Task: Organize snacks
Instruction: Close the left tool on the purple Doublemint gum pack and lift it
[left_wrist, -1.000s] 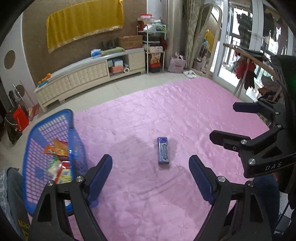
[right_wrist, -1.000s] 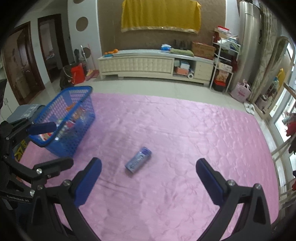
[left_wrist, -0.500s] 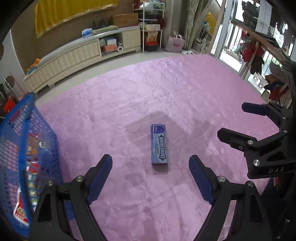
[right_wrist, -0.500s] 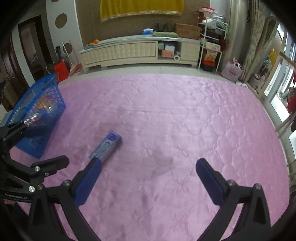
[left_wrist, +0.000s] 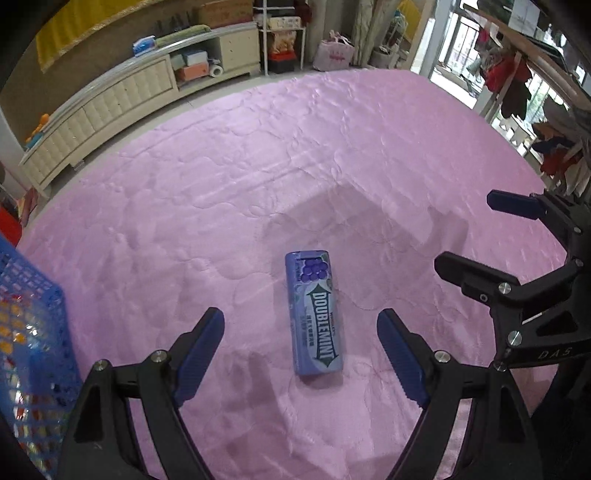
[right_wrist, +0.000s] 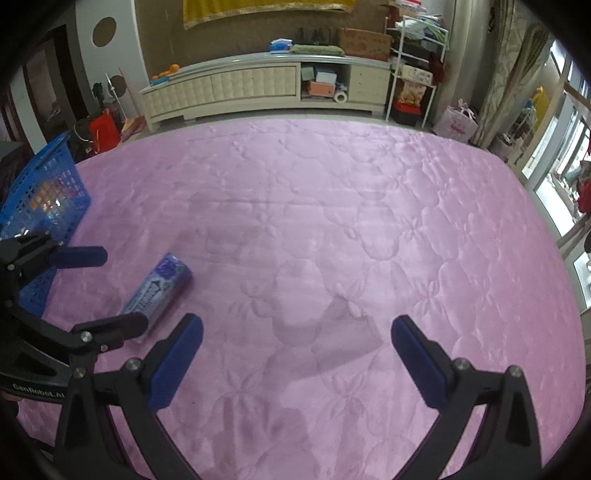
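One gum pack (left_wrist: 314, 312) now sits bigger, lower centre, between the open left tool (left_wrist: 300, 349) as it descends; right tool (right_wrist: 296, 356) open, empty; pickup looks next.

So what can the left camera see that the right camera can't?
Only the left wrist view shows the white DOUBLEMINT lettering on the purple gum pack lying between the open left tool, plus red clothes hanging by the window. Only the right wrist view shows the yellow cloth on the wall and a dark doorway. Both show the pink quilted mat, the blue plastic basket with snacks, the cream cabinet, and the open right tool.
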